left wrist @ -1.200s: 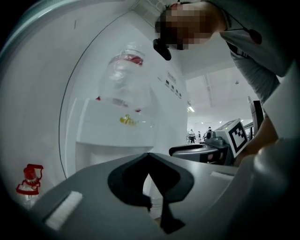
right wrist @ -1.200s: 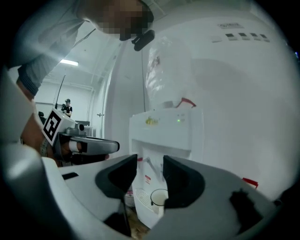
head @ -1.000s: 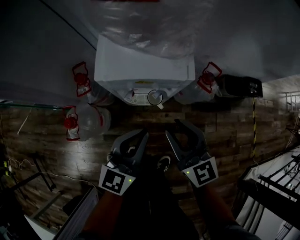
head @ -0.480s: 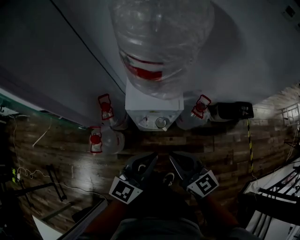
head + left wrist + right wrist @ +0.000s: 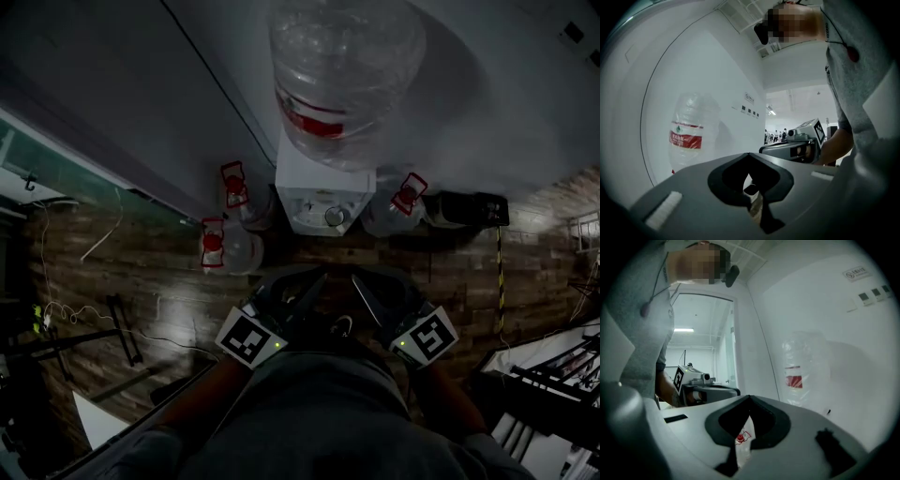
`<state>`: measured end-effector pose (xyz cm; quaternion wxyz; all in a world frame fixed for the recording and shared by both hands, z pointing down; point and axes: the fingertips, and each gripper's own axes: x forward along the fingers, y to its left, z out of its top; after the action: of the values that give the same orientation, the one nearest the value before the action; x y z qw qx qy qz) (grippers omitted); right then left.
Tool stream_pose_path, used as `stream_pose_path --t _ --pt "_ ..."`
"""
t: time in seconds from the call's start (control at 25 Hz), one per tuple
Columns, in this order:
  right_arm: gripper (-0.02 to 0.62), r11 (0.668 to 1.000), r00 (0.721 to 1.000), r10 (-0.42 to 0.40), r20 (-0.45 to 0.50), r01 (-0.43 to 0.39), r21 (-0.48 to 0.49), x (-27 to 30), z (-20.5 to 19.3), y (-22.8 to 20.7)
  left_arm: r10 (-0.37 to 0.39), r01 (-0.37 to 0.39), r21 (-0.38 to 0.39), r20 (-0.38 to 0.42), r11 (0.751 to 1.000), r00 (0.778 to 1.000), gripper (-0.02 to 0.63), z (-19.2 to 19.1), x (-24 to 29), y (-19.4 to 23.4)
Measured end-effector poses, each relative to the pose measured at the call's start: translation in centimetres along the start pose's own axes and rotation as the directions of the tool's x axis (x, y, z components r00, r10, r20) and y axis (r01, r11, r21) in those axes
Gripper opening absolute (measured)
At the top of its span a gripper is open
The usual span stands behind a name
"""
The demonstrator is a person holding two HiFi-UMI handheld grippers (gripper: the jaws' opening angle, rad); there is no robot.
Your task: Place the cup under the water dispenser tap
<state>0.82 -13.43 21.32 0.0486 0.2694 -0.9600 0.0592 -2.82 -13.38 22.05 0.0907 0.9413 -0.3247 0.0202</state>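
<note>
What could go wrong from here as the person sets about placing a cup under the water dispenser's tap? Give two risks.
1. Both the left gripper and the right gripper are shut and empty, and no cup is clearly visible, so one must be found first.
2. The spare bottles crowd the floor beside the dispenser; a step closer could knock them over.

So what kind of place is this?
Probably an office hallway or lobby: a water dispenser with a big bottle on top, spare bottles on the wooden floor, plain white walls.
</note>
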Motion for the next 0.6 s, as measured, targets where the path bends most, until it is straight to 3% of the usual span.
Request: stream_pose_path --t 0.32,0.6 --pt "0.014 1.0 1.0 0.016 0.017 -0.016 -0.011 0.4 3.6 1.4 -0.038 0.037 0.051 0.012 0.998 0.999 0.008 3.9 -0.4 -0.3" --pt "0.014 0.999 1.0 0.005 0.029 -0.003 -0.04 0.2 4.7 1.3 -0.075 0.073 0.079 0.025 0.994 0.997 0.008 4.6 -0.1 -0.9"
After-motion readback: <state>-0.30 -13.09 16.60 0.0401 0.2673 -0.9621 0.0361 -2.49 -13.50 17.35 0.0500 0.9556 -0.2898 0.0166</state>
